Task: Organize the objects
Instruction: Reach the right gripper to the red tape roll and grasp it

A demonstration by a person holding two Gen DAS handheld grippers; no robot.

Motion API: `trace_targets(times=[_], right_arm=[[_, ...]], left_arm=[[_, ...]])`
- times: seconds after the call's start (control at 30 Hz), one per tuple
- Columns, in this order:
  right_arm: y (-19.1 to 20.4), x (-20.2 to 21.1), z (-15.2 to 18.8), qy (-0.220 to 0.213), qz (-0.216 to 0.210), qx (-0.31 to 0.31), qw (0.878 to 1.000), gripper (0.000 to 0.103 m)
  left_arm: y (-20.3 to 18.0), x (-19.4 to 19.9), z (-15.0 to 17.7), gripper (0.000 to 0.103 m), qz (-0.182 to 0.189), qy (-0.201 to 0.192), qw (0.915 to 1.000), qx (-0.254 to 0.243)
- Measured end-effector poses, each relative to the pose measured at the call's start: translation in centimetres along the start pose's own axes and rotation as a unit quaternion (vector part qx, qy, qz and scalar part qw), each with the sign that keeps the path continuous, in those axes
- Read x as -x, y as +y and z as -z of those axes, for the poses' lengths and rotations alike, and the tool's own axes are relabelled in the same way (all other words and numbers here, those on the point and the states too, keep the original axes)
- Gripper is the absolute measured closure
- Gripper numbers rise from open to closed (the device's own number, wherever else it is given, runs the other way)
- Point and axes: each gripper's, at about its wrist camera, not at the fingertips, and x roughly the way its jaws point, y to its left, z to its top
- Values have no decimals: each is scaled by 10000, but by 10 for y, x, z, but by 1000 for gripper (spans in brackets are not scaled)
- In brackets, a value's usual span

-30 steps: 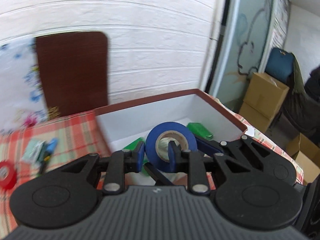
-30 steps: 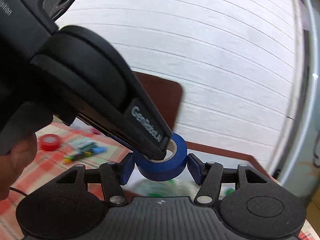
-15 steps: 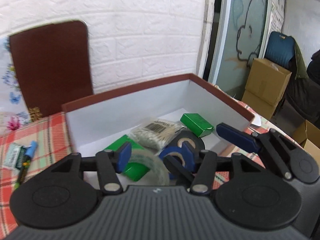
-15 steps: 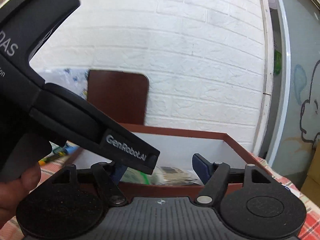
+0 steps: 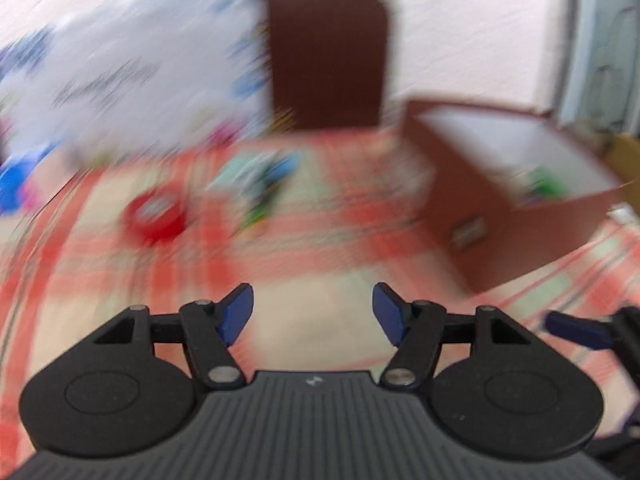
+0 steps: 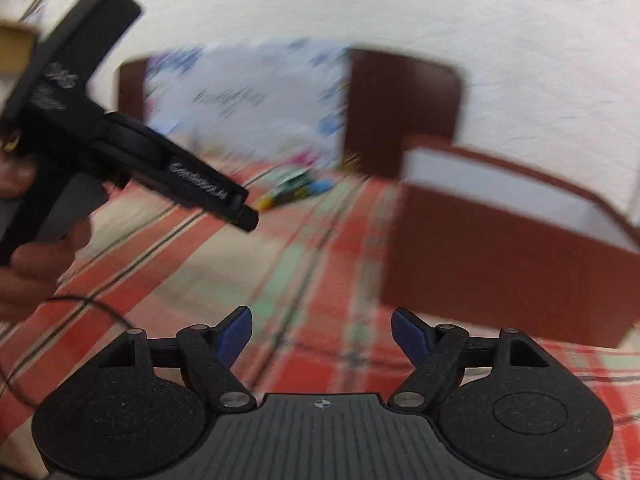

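Both views are blurred by motion. My left gripper (image 5: pixel 313 312) hangs over the plaid tablecloth (image 5: pixel 312 240), its jaws opening with nothing between them. A red tape roll (image 5: pixel 156 216) lies ahead to the left, and markers with a small packet (image 5: pixel 264 184) lie beyond it. The brown box (image 5: pixel 516 216) with white inside stands to the right, holding green items (image 5: pixel 546 186). My right gripper (image 6: pixel 322 334) is also opening and empty, with the box (image 6: pixel 512 264) close on its right. The markers (image 6: pixel 296 192) show far ahead. The left gripper's body (image 6: pixel 132 152) crosses the right wrist view's left side.
A dark brown chair back (image 5: pixel 328 60) and a white floral sheet (image 5: pixel 132 80) stand against the white brick wall. A hand (image 6: pixel 36 264) grips the left tool, with a thin black cable (image 6: pixel 80 308) trailing on the cloth.
The blue tape roll, held over the box a second ago, was let go into it. Both grippers opened, swung left away from the box and dropped toward the tablecloth.
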Motion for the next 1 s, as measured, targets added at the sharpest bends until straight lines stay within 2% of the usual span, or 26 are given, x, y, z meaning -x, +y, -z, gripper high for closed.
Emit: trace_targets(times=[0.07, 0.1, 0.17, 0.23, 0.3, 0.37, 0.53, 0.6, 0.7, 0.8, 0.87, 0.93, 1.0], right_arm=[[18, -16, -2, 464, -245, 368, 9979, 26], [24, -16, -3, 376, -246, 406, 9982, 21], [27, -27, -12, 503, -390, 338, 9974, 22], [25, -39, -21, 613, -430, 78, 9972, 21], [30, -47, -31, 601, -434, 54, 9972, 24], [39, -55, -45, 495, -396, 174, 9978, 26], [58, -99, -99, -4, -590, 362, 9976, 25], [67, -122, -122, -135, -587, 458, 9971, 23], [81, -176, -148, 3, -484, 575, 9972, 21], [88, -222, -164, 263, -528, 358, 9976, 22], [91, -242, -166, 476, -535, 260, 9971, 28], [90, -242, -164, 463, -612, 74, 9970, 31], [92, -230, -157, 435, -584, 205, 9971, 31]], left_arm=[[35, -12, 15, 35, -561, 277, 9979, 189], [53, -17, 20, 35, -787, 375, 9955, 361], [92, -15, 28, 27, -1053, 187, 9914, 750], [124, -17, 30, 21, -1530, 73, 9830, 1012], [153, -22, 34, 13, -1720, -112, 9759, 1341], [174, -20, 36, 12, -1601, -310, 9707, 1763], [169, -20, 37, 11, -1602, -421, 9728, 1617], [172, -16, 40, 11, -1507, -518, 9715, 1757], [175, -16, 41, 11, -1445, -587, 9699, 1868], [174, -16, 41, 11, -1442, -603, 9699, 1869], [176, -15, 42, 11, -1417, -625, 9694, 1905], [176, -15, 42, 11, -1407, -637, 9693, 1913], [177, -15, 42, 11, -1385, -657, 9690, 1937]])
